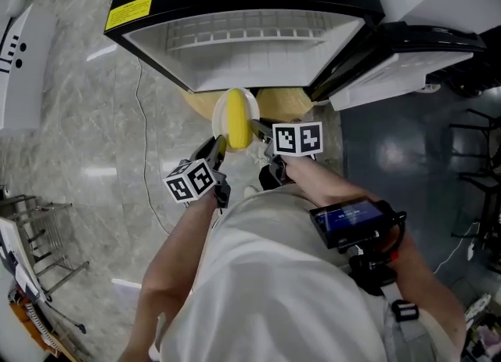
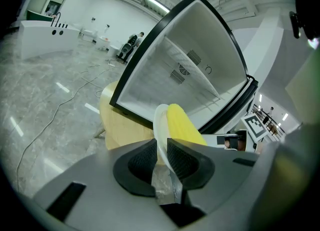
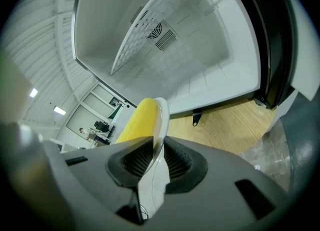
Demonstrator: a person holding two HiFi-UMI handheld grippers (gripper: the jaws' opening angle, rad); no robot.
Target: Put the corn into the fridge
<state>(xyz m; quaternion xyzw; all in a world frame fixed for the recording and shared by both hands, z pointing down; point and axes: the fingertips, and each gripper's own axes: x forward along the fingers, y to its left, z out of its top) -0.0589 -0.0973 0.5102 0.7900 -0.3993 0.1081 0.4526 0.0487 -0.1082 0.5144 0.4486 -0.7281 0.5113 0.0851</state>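
The open fridge [image 1: 243, 55] sits on a wooden table [image 1: 286, 104] (pale, rounded edge).

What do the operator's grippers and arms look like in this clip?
Both the left gripper and right gripper have grey bodies with black ribbed pads, and each carries a white cube with black square markers. The person wears a light short-sleeved shirt; a black device with a lit blue screen sits on the right forearm.
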